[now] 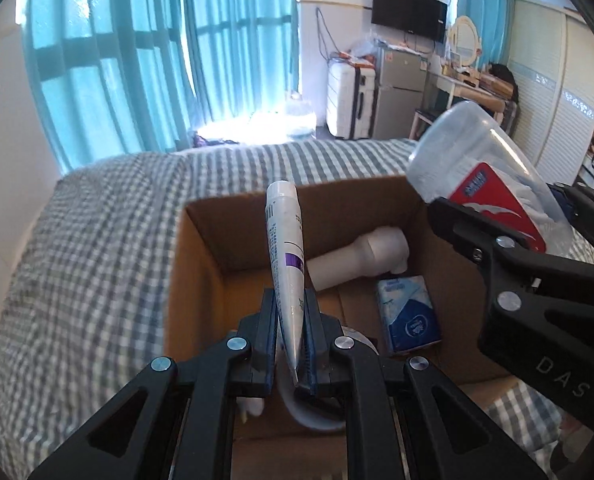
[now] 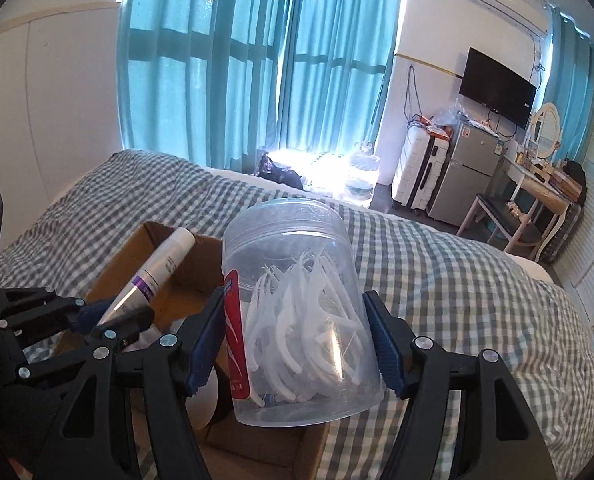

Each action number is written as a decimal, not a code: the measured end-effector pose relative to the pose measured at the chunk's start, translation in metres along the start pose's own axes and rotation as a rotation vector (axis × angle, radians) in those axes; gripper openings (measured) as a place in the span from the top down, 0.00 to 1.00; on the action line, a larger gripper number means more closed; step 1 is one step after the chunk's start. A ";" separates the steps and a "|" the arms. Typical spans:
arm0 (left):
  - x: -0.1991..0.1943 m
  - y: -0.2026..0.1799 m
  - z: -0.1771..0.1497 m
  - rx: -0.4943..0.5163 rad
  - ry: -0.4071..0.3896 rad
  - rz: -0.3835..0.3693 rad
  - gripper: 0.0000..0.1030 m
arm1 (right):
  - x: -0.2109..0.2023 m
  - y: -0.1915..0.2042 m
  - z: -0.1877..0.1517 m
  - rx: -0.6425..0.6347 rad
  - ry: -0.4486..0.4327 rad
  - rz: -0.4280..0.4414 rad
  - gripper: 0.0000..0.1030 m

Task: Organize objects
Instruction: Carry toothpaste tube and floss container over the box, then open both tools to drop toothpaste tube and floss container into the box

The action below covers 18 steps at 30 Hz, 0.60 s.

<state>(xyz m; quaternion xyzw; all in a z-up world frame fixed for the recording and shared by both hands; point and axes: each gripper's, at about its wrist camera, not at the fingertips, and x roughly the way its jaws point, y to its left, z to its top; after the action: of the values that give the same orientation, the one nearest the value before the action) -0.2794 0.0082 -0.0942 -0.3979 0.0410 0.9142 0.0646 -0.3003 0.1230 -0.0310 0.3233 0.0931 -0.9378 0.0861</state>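
Cardboard box (image 1: 201, 264) lies on the bed (image 1: 97, 220). Left gripper (image 1: 291, 340) clamps a white tube (image 1: 285, 248) above it. Right gripper (image 2: 297, 344) grips a clear jar (image 2: 297, 280).

Both grippers were matte black plastic. The left gripper (image 1: 291, 332) had open triangular cut-outs in its arms, round silver screws at the joints and blue ribbed pads lining its jaws. The right gripper (image 2: 297, 344) matched it, with the pale letters "DAS" on its body.
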 end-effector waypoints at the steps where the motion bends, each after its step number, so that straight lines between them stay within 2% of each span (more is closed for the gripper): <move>1: 0.003 -0.001 -0.001 0.006 0.000 -0.004 0.89 | 0.005 0.001 -0.001 -0.003 0.006 -0.002 0.36; 6: 0.017 -0.007 -0.009 0.046 0.011 -0.033 0.89 | 0.020 0.001 -0.014 0.001 0.021 0.001 0.36; 11: 0.021 -0.012 -0.014 0.068 0.007 -0.037 0.89 | 0.011 -0.007 -0.019 0.037 0.017 0.019 0.35; 13: 0.018 -0.012 -0.015 0.066 0.015 -0.045 0.87 | 0.001 -0.013 -0.017 0.058 0.001 0.022 0.26; 16: 0.005 -0.015 -0.013 0.062 0.011 -0.035 0.79 | -0.016 -0.021 -0.012 0.078 -0.024 0.004 0.24; 18: -0.007 -0.016 -0.010 0.068 -0.002 -0.012 0.66 | -0.027 -0.026 -0.009 0.087 -0.030 -0.005 0.24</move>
<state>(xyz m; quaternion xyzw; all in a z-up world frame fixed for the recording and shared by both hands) -0.2647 0.0217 -0.0964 -0.3946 0.0699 0.9124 0.0835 -0.2795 0.1532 -0.0178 0.3125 0.0517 -0.9459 0.0707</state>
